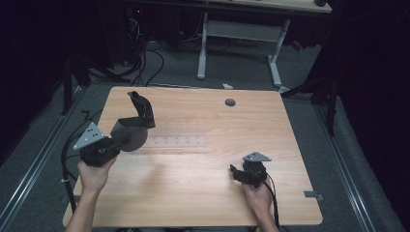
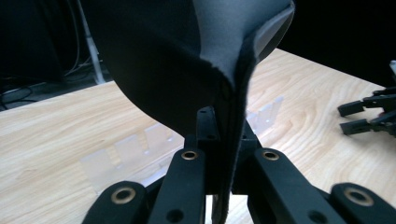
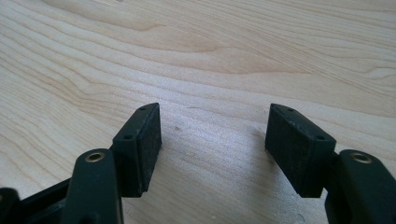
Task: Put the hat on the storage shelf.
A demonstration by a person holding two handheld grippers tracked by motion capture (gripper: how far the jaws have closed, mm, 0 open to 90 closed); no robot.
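at the left of the high view my left gripper (image 1: 126, 137) pinches a floppy dark pad (image 1: 138, 118) above the table (image 1: 203, 193). it could slip and flop onto the clear rack (image 1: 176, 141). my right gripper (image 1: 236, 173), jaws spread and empty, rests lower right.

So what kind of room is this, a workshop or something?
Probably a lab or test room: a bare wooden table on grey carpet, loose cables on the floor behind it, and a white-legged desk against dark surroundings.

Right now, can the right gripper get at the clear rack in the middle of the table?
Probably yes: the right gripper is open and holds nothing, with bare table between it and the clear rack.
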